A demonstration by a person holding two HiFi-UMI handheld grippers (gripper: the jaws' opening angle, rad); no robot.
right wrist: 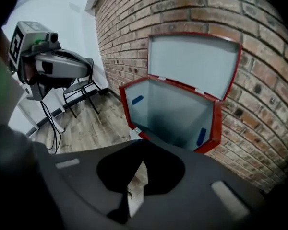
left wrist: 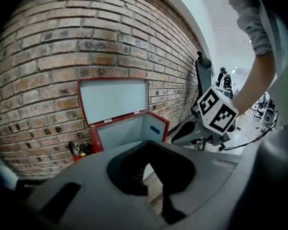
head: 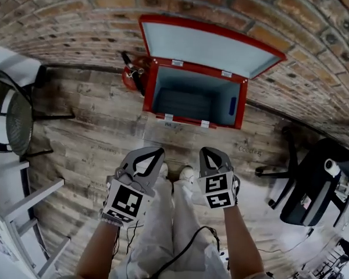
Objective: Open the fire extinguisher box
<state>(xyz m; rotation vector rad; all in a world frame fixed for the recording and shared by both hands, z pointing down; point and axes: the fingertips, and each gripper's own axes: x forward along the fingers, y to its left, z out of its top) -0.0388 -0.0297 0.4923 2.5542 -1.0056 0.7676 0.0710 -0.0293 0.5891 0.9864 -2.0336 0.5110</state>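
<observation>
The head view looks down on the fire extinguisher box [head: 186, 100]. It stands on the wood-plank floor [head: 93, 138] against the brick wall [head: 75, 10]. Its lid [head: 209, 42] is raised and leans back towards the bricks, and the grey interior is exposed. A red fire extinguisher [head: 134, 74] lies just beside the box, at its left in this view.

The left tongs [head: 154, 154] and right tongs [head: 209, 153] are held side by side above the person's white trousers [head: 163, 225]. They are well apart from the box.

Each gripper view shows its own jaws closed together with nothing between them. The left gripper view adds the marker cube [left wrist: 217, 111] of the right tongs, and the extinguisher low against the wall. The right gripper view shows two blue labels [right wrist: 137, 99] on the box's inner walls, where the head view shows only one. It also shows a white wall [right wrist: 53, 13] meeting the brick at a corner.

Only the head view shows the room's furniture. A black mesh chair [head: 14, 121] stands at the left and a black office chair [head: 311, 185] at the right. A black cable [head: 192, 243] trails across the trousers.
</observation>
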